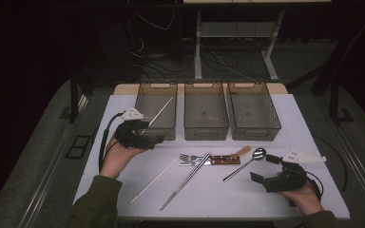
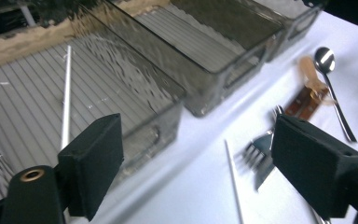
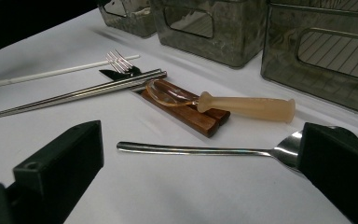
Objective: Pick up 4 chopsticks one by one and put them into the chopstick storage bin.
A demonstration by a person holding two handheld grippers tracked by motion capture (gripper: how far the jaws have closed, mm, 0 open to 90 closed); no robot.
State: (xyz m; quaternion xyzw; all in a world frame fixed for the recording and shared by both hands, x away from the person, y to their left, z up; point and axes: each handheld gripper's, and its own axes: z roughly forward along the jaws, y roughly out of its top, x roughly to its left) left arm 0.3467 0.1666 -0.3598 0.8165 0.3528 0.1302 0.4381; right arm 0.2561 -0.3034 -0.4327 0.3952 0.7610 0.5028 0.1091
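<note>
While your right gripper (image 1: 262, 172) rests with jaws apart, the metal spoon (image 1: 245, 164) lies just beyond it at eleven o'clock. Your left gripper (image 1: 158, 132) is empty and spread wide at the near end of the left bin (image 1: 145, 93), which holds one white chopstick (image 1: 161, 111) at its twelve o'clock; a second white chopstick (image 1: 154, 179) stays on the table (image 1: 304, 118). Three bins in all.

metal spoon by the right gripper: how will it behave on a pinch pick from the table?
The metal spoon has a thin, polished handle lying flat on the white table, so the pads will probably slip or struggle to get under it. It looks rigid, so it shouldn't flex. The rounded bowl may make it rock or pivot when nudged.
</note>
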